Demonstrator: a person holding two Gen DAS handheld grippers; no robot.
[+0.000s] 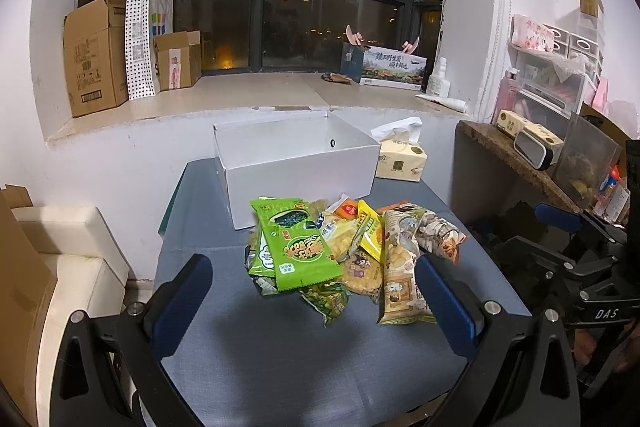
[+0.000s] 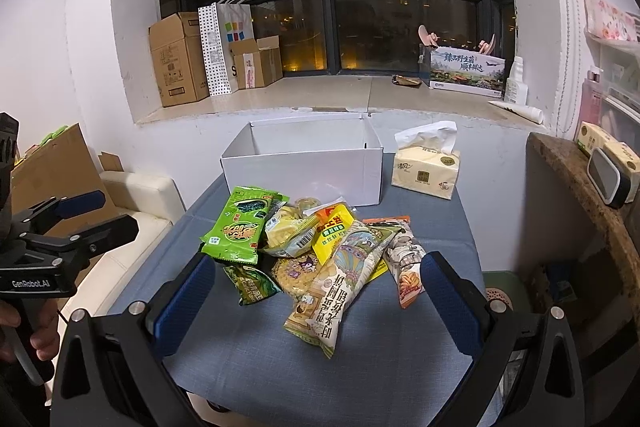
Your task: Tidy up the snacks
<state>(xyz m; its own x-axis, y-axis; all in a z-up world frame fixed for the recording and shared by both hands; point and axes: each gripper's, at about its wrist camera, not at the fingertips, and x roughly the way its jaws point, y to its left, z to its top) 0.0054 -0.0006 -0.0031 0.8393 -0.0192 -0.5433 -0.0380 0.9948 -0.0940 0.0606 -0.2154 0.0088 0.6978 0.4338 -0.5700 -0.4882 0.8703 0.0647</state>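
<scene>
both grippers — left gripper (image 1: 314, 293), right gripper (image 2: 316, 293) — gape wide, empty; snack pile (image 1: 344, 251) mid-table, bare cloth nearer.

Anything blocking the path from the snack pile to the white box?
Nothing visible. The snack pile lies right in front of the white box, whose top is open and looks empty. The tissue pack sits off to the box's right, clear of the path.

"GenRobot.AI" is printed in white on the black body of the left gripper (image 2: 86, 223), seen at the left edge of the right wrist view. "DAS" is lettered on the black frame of the right gripper (image 1: 576, 247), seen at the right edge of the left wrist view. Chinese characters are printed on the snack packets (image 2: 320, 255) and on the long printed box (image 2: 466, 73) on the sill, too small to be read with certainty
</scene>
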